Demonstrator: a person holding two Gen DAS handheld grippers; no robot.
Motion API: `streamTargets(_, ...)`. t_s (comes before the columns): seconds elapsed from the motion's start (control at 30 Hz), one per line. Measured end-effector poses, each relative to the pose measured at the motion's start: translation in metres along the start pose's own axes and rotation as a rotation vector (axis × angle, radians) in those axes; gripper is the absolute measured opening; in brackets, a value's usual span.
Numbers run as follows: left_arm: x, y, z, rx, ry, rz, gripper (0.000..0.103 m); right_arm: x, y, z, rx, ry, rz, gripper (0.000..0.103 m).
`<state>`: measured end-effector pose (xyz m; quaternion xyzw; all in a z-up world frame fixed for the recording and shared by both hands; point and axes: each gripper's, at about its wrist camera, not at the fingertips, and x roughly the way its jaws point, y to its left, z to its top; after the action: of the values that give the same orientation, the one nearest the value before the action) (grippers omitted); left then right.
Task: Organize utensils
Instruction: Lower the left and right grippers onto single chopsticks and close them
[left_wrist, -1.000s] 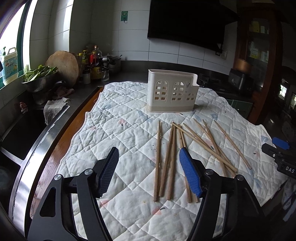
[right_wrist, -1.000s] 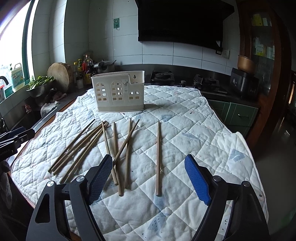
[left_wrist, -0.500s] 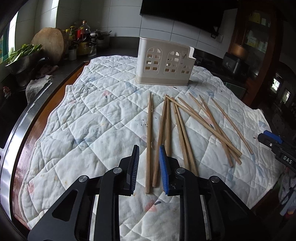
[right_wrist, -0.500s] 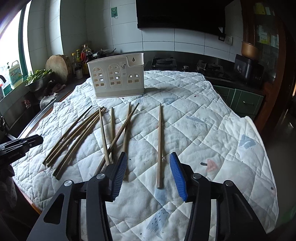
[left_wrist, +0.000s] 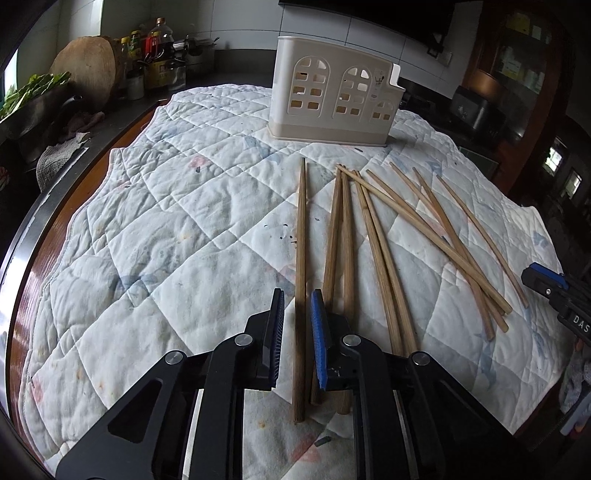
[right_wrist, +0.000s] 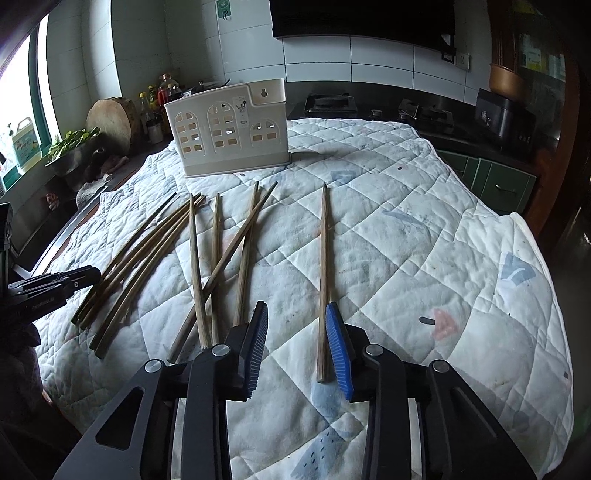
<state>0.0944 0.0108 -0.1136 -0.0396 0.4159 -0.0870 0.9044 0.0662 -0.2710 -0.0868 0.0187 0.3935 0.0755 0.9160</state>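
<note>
Several wooden chopsticks lie on a white quilted cloth (left_wrist: 166, 229) in front of a cream utensil holder (left_wrist: 332, 103), which also shows in the right wrist view (right_wrist: 229, 133). My left gripper (left_wrist: 297, 332) is low over the cloth, its jaws narrowly apart on either side of the leftmost chopstick (left_wrist: 301, 258), not clamped. My right gripper (right_wrist: 297, 341) is partly open; the lone rightmost chopstick (right_wrist: 324, 258) lies just inside its right finger (right_wrist: 338, 347). The other chopsticks (right_wrist: 207, 258) lie to its left.
The cloth covers a counter with a wooden edge (left_wrist: 48, 240) on the left. A sink area, a bowl of greens (right_wrist: 70, 147), a round cutting board (left_wrist: 88, 70) and bottles (left_wrist: 155, 44) stand at the back left. A stove (right_wrist: 332, 103) is behind the holder.
Both grippers have moved forward and down toward the chopsticks and narrowed from wide open. The left now straddles the leftmost chopstick; the right has the rightmost one by its right finger.
</note>
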Motion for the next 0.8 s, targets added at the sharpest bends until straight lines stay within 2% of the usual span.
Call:
streamTargets(0.37,0.011,0.0,-0.001,0.005,0.024,0.0,0.014,0.014,-0.007,0.001,0.009,0.033,-0.014,0.028)
streamTargets(0.43,0.012,0.0,-0.002,0.006,0.025,0.001,0.014,0.017,-0.008,0.0,0.015,0.04,-0.009,0.023)
streamTargets(0.8,0.013,0.001,-0.003,0.005,0.026,0.001,0.014,0.026,-0.01,-0.001,0.016,0.073,-0.029,0.022)
